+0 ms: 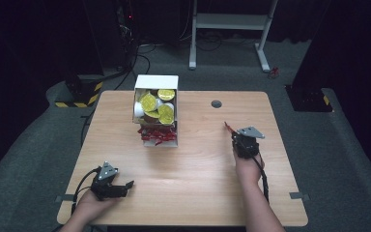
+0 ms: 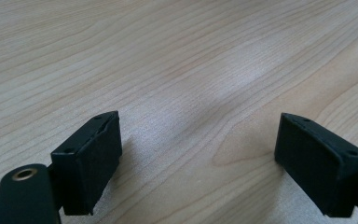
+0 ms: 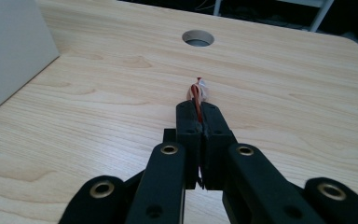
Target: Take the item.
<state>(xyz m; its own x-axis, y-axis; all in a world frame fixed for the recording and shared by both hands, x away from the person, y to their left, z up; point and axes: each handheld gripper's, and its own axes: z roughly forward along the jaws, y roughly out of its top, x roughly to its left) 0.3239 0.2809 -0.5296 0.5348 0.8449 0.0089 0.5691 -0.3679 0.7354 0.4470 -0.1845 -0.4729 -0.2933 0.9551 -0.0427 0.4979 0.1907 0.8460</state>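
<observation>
A white box [image 1: 155, 111] stands at the table's far middle, its upper part packed with several gold-lidded cups [image 1: 149, 102] and its lower part with red sachets [image 1: 155, 135]. My right gripper [image 1: 232, 133] hovers right of the box, shut on a thin red sachet [image 3: 197, 95] that sticks out past its fingertips; the same sachet [image 1: 228, 127] shows as a red sliver in the high view. The box's white side wall [image 3: 9, 51] stands to the left in the right gripper view. My left gripper [image 1: 128, 185] rests low at the front left, open, with bare wood between its pads [image 2: 93, 161].
The wooden table [image 1: 193, 179] has a round cable hole [image 1: 216, 104] at its far right of centre, also seen as the hole [image 3: 197, 38] ahead of the right gripper. A white frame [image 1: 232, 29] stands on the floor beyond. Tape tabs mark the front corners.
</observation>
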